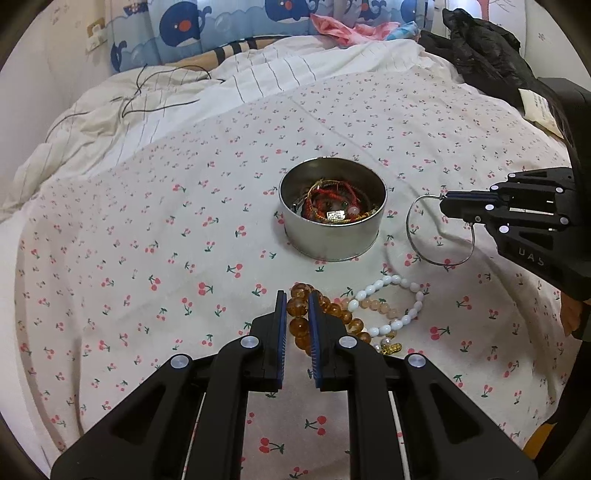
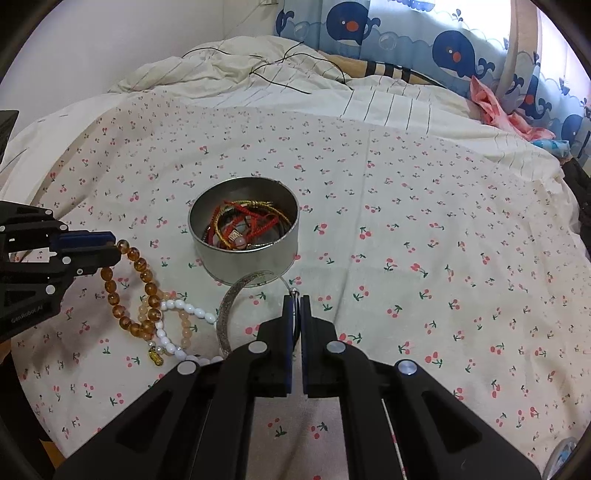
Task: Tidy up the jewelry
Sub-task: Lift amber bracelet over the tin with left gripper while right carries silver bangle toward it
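A round silver tin (image 1: pixel 332 240) (image 2: pixel 243 266) holding red and gold cord bracelets stands on the cherry-print bedspread. My left gripper (image 1: pixel 297 301) (image 2: pixel 114 245) is shut on an amber bead bracelet (image 1: pixel 299 325) (image 2: pixel 127 291), which lies in front of the tin. My right gripper (image 2: pixel 295 301) (image 1: pixel 443 201) is shut on a thin silver bangle (image 2: pixel 225 314) (image 1: pixel 417 240), right of the tin in the left wrist view. A white bead bracelet (image 1: pixel 384 325) (image 2: pixel 184 306) and a pale peach bead bracelet (image 1: pixel 380 306) (image 2: pixel 184 332) lie overlapped beside the amber one.
A small gold charm (image 1: pixel 391 349) (image 2: pixel 157 356) lies by the beads. A rumpled cream quilt (image 1: pixel 184 96) with a black cable (image 1: pixel 147 92) lies behind. Black clothing (image 1: pixel 480 51) sits far right, pink cloth (image 1: pixel 351 29) by the whale-print curtain (image 2: pixel 406 40).
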Action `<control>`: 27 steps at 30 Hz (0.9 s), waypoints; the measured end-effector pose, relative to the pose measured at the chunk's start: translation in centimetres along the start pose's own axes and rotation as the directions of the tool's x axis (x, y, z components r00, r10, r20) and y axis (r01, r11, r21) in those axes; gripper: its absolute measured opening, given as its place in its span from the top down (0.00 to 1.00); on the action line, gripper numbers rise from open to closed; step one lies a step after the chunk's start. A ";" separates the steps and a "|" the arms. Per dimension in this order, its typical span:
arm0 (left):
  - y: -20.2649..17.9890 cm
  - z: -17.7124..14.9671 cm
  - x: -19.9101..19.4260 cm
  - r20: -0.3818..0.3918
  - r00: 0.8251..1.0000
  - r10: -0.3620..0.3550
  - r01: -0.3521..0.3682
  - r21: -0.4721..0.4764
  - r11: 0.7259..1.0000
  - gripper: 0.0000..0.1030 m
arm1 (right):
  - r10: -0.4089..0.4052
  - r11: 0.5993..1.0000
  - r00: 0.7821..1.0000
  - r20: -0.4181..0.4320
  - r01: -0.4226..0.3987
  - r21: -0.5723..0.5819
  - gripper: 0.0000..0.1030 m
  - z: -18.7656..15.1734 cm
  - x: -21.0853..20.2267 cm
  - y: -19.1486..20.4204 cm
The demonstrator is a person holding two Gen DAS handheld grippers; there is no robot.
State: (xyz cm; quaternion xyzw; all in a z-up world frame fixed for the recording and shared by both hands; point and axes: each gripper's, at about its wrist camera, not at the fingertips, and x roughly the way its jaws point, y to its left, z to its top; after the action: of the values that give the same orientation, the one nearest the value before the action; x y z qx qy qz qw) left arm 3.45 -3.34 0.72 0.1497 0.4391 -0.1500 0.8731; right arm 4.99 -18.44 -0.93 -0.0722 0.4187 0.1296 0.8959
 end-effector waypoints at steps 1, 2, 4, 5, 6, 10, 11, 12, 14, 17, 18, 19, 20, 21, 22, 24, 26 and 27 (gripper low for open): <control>-0.1 0.0 -0.1 0.002 1.000 0.004 -0.004 0.003 1.000 0.90 | 0.000 1.000 1.000 0.004 0.000 0.004 0.96 0.0 -0.1 -0.1; -0.2 0.0 -0.3 0.004 1.000 0.006 -0.006 0.005 1.000 0.90 | 0.002 1.000 1.000 0.006 -0.002 0.005 0.96 0.1 -0.2 -0.2; -0.5 0.2 -0.8 0.013 1.000 0.005 -0.005 0.012 1.000 0.90 | 0.004 1.000 1.000 0.015 -0.004 0.009 0.96 0.2 -0.5 -0.3; -0.7 0.3 -1.1 0.021 1.000 0.010 -0.011 0.017 1.000 0.90 | 0.005 1.000 1.000 0.017 -0.005 0.012 0.96 0.2 -0.6 -0.3; -0.9 0.4 -1.4 0.028 1.000 0.013 -0.014 0.022 1.000 0.90 | 0.007 1.000 1.000 0.020 -0.007 0.014 0.96 0.2 -0.7 -0.4; -1.3 0.9 -2.1 0.050 0.999 0.019 -0.020 0.034 0.999 0.90 | 0.010 1.000 1.000 0.029 -0.010 0.018 0.96 0.4 -1.0 -0.4; -1.5 1.1 -2.3 0.055 0.998 0.018 -0.020 0.036 0.999 0.90 | 0.011 1.000 0.999 0.033 -0.012 0.022 0.96 0.4 -1.1 -0.5; -1.7 1.2 -2.5 0.060 0.998 0.017 -0.020 0.040 0.999 0.90 | 0.012 1.000 0.999 0.036 -0.013 0.025 0.96 0.4 -1.2 -0.6; -2.0 1.5 -2.8 0.071 0.997 0.020 -0.023 0.049 0.999 0.90 | 0.016 0.999 0.999 0.043 -0.017 0.031 0.96 0.5 -1.5 -0.8; -2.6 2.1 -3.1 0.085 0.996 0.011 -0.016 0.055 0.998 0.90 | 0.021 0.999 0.998 0.054 -0.023 0.042 0.96 0.7 -1.8 -1.1; -2.7 2.2 -3.1 0.087 0.996 0.010 -0.015 0.057 0.998 0.90 | 0.022 0.999 0.998 0.058 -0.025 0.046 0.96 0.7 -1.9 -1.2; -2.9 2.3 -3.1 0.089 0.996 0.008 -0.013 0.059 0.998 0.90 | 0.024 0.998 0.998 0.061 -0.027 0.050 0.96 0.8 -2.0 -1.4; -3.1 2.4 -3.1 0.090 0.996 0.004 -0.010 0.061 0.998 0.90 | 0.025 0.998 0.998 0.064 -0.028 0.055 0.96 0.8 -2.1 -1.5; -3.3 2.6 -3.1 0.093 0.996 0.000 -0.006 0.065 0.998 0.90 | 0.025 0.998 0.998 0.065 -0.029 0.057 0.96 0.8 -2.2 -1.6; -3.6 2.7 -3.2 0.097 0.995 -0.003 -0.004 0.070 0.998 0.90 | 0.025 0.998 0.997 0.068 -0.029 0.060 0.96 0.8 -2.2 -1.8; -4.0 2.9 -3.3 0.103 0.995 -0.010 0.002 0.078 0.997 0.90 | 0.026 0.997 0.997 0.075 -0.031 0.069 0.96 0.8 -2.4 -2.1; -4.4 3.1 -3.3 0.108 0.994 -0.016 0.007 0.082 0.997 0.90 | 0.027 0.996 0.997 0.078 -0.033 0.078 0.96 0.8 -2.4 -2.4; -4.5 3.3 -3.3 0.111 0.994 -0.021 0.011 0.084 0.996 0.90 | 0.028 0.996 0.996 0.080 -0.035 0.082 0.96 0.8 -2.4 -2.5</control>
State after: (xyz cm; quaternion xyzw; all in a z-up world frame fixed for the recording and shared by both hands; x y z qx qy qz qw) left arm 2.12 -8.33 4.68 0.1739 0.3839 -0.1835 0.8881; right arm 4.83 -21.03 1.53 -0.0231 0.3891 0.1289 0.9118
